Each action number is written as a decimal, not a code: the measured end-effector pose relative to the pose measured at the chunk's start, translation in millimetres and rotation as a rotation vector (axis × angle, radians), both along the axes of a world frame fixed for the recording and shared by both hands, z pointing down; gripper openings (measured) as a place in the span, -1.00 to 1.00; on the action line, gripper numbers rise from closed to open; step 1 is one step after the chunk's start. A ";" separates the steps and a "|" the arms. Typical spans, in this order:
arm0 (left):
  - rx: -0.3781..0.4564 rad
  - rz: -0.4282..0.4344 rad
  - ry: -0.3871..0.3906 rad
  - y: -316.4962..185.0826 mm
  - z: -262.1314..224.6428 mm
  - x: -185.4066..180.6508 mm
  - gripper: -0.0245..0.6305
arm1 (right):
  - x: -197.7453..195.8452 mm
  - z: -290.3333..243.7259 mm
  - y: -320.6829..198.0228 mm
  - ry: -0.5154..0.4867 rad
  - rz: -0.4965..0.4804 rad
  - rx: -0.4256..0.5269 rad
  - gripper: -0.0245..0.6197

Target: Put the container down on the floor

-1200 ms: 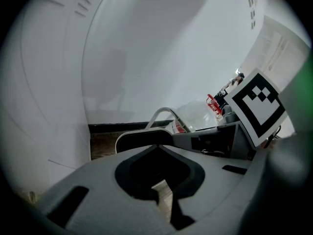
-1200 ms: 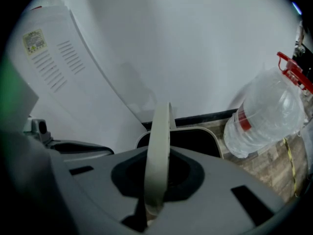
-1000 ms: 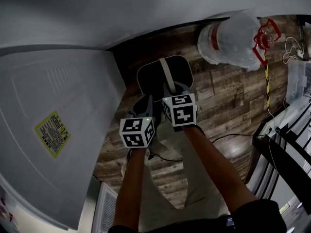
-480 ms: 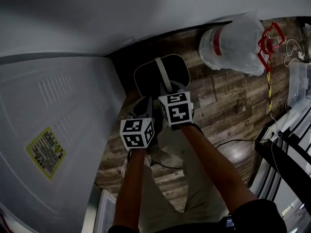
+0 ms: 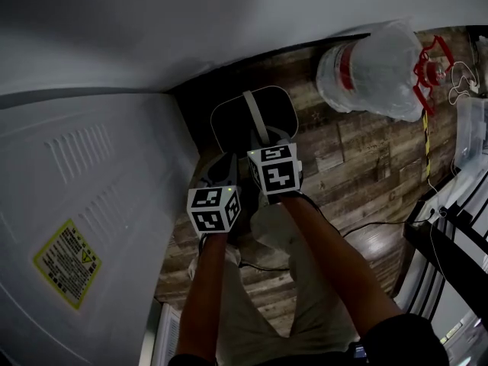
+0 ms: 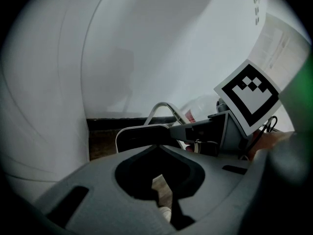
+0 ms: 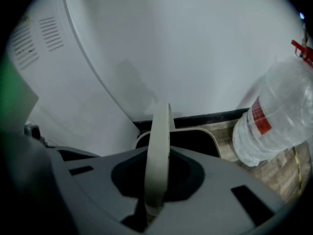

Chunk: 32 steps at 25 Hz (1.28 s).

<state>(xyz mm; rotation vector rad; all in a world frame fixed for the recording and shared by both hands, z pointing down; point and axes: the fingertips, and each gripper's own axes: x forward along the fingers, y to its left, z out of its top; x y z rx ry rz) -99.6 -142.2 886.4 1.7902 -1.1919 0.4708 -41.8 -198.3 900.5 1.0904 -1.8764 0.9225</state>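
Note:
A dark container point(image 5: 229, 124) with a pale rim and a grey hoop handle point(image 5: 256, 119) is low over the wooden floor, beside the white appliance. My right gripper point(image 5: 267, 142) is shut on that handle point(image 7: 159, 146), which runs up between the jaws, with the container's dark mouth point(image 7: 195, 137) beyond it. My left gripper point(image 5: 223, 168) sits just left of the right one, its jaws together with nothing in them point(image 6: 159, 148). From it I see the container point(image 6: 139, 136) and the right gripper point(image 6: 200, 130). I cannot tell whether the container's base touches the floor.
A white appliance point(image 5: 84, 204) with a yellow label fills the left side. A white wall point(image 5: 191, 21) runs behind. A large clear water bottle point(image 5: 374, 59) with a red band lies on the floor at the right, near a red frame point(image 5: 431, 63). A cable point(image 5: 366, 223) crosses the floor.
Both grippers and the container have stayed almost where they were. The view has drifted, so the appliance's yellow label has slid down and left.

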 end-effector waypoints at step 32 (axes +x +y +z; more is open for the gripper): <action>-0.038 0.062 0.008 26.6 23.8 17.2 -0.87 | 5.0 7.8 24.0 0.031 -0.028 0.032 -0.82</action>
